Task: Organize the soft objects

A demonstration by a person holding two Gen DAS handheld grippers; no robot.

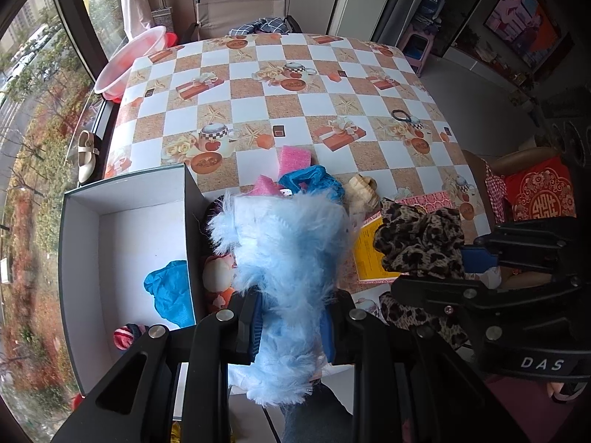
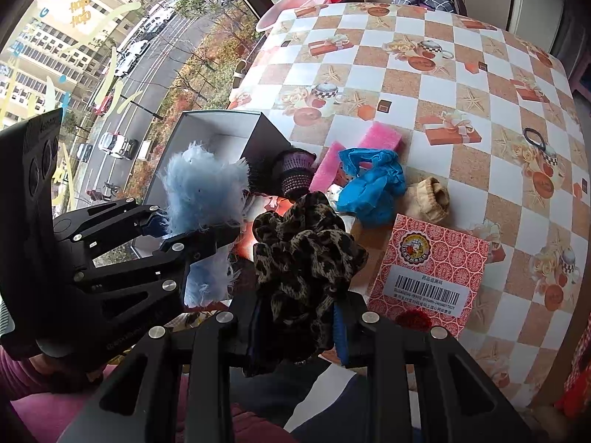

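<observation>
While gripped, blue fur (image 1: 288, 258) points forward (lengthwise).

Home: patterned tablecloth (image 1: 280, 85), window-side chair (image 1: 240, 11)

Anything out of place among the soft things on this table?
Yes: a rigid red patterned cardboard packet with a barcode lies among the soft items, beside the beige fabric piece. A black hair tie sits alone, far from the open grey box.

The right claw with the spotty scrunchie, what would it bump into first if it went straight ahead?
Probably the crumpled blue cloth on the table. The right claw, shut on the leopard scrunchie, points that way. The scrunchie hides what lies just ahead, so depth is uncertain.
</observation>
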